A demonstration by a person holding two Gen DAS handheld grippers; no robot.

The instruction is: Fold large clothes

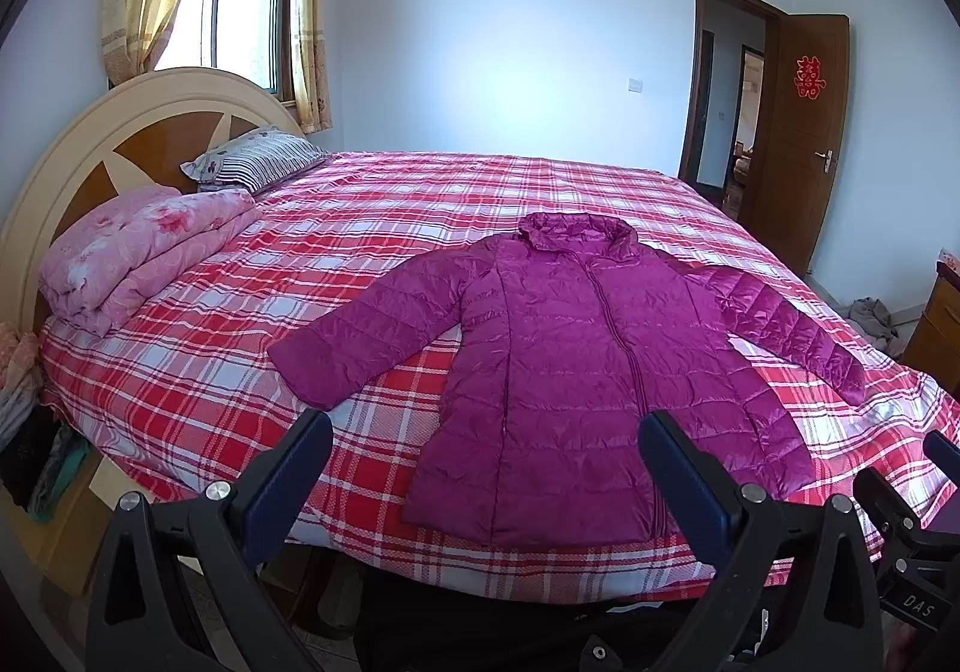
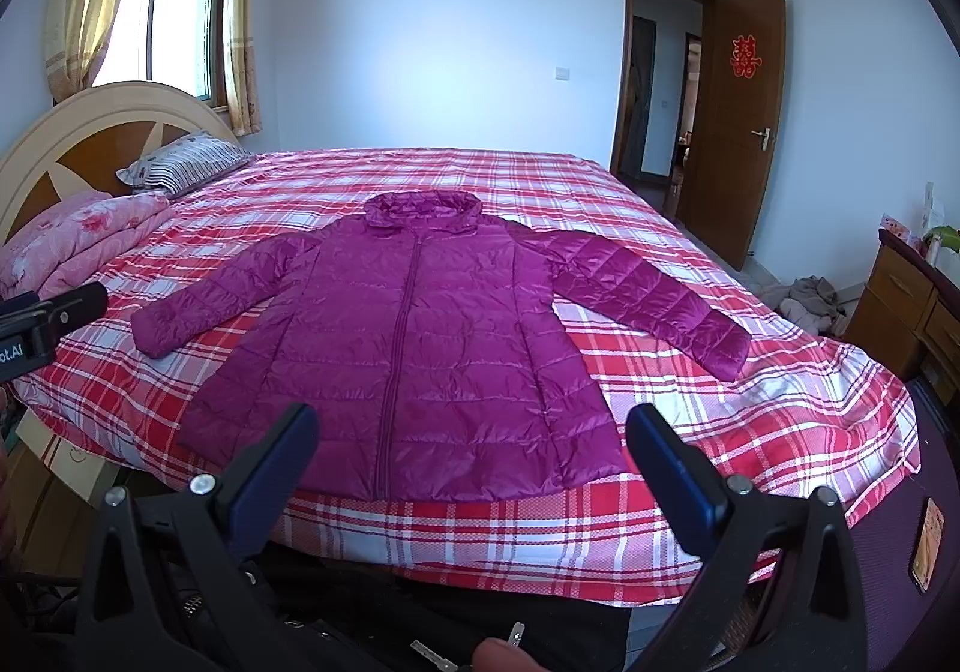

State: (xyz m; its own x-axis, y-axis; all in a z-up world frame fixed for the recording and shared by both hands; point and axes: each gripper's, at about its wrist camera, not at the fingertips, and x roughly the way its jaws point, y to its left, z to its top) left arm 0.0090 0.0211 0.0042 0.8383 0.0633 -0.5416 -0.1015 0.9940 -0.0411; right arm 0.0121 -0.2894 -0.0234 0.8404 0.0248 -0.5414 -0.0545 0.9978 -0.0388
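Purple jacket [image 2: 414,348] flat on plaid bed [image 2: 720,420] (door [image 2: 744,132] open).

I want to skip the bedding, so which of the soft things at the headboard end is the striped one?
The striped pillow propped against the headboard; the pink floral quilt beside it is folded and unstriped.

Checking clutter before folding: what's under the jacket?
Jacket lies flat on the plaid bedspread, which shows all around it. Anything beneath its body is hidden.
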